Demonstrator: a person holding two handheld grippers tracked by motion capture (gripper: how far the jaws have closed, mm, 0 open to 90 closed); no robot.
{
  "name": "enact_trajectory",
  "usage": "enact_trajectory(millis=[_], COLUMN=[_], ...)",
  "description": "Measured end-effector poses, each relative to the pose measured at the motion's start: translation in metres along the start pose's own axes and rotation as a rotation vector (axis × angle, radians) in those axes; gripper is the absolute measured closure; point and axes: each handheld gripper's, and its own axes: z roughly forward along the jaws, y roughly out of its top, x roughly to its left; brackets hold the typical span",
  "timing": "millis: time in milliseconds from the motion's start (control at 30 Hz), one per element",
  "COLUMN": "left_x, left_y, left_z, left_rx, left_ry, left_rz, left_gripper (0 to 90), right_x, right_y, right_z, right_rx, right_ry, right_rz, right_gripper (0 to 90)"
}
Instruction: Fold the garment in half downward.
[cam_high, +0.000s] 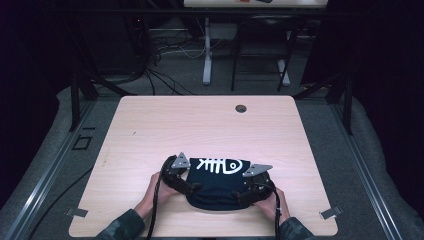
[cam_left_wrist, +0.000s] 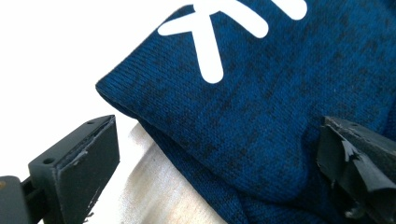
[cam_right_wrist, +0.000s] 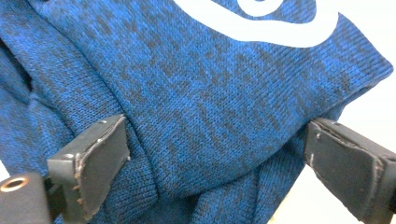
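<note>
Resting near the front edge of the worktop (cam_high: 150, 125), the folded dark blue sweater (cam_high: 217, 187) lay with its white fish-bone print (cam_high: 220, 165) on top, at the side away from me. My left gripper (cam_high: 192, 187) sat at the sweater's left side and my right gripper (cam_high: 245, 192) at its right side, each held in a hand, with the sweater between the two. My left jaws stood wide apart: one over the bare worktop just beside the sweater's folded corner (cam_left_wrist: 112, 93), the other against the knit. My right jaws were also spread wide, with a thick bulge of the sweater (cam_right_wrist: 210, 140) lying between them and the pads not pressing it. Nothing was gripped on either side.
</note>
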Motion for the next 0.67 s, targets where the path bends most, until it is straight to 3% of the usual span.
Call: enact_trajectory(millis=[67,267,367,400,433,533,667], left_x=[-0.001,0.000,0.004,0.004,0.009,0.017,0.026], left_y=[0.002,0.001,-0.009,-0.009,-0.018,-0.034,-0.050], left_z=[-0.006,-0.036,-0.049,-0.049,-0.056,-0.062,-0.063], left_rx=[-0.016,-0.077,-0.084,-0.084,-0.071,-0.040,-0.004], left_ry=[-0.005,0.041,0.101,0.101,0.136,0.170,0.181], left_rz=[0.000,-0.021,-0.042,-0.042,-0.060,-0.092,-0.134], left_gripper=[0.1,0.1,0.1,0.1,0.1,0.1,0.1], right_x=[0.000,0.000,-0.003,-0.005,-0.009,-0.019,-0.033], right_y=[0.001,0.004,0.000,-0.002,-0.005,-0.015,-0.032], right_z=[-0.003,-0.025,-0.037,-0.041,-0.047,-0.055,-0.062], right_rx=[-0.009,-0.085,-0.126,-0.128,-0.136,-0.140,-0.127], right_ry=[0.005,-0.013,-0.029,-0.042,-0.052,-0.093,-0.137], right_rz=[-0.004,-0.007,0.016,0.020,0.031,0.065,0.110], right_gripper=[5.3,4.1,3.8,3.7,3.7,3.5,3.7])
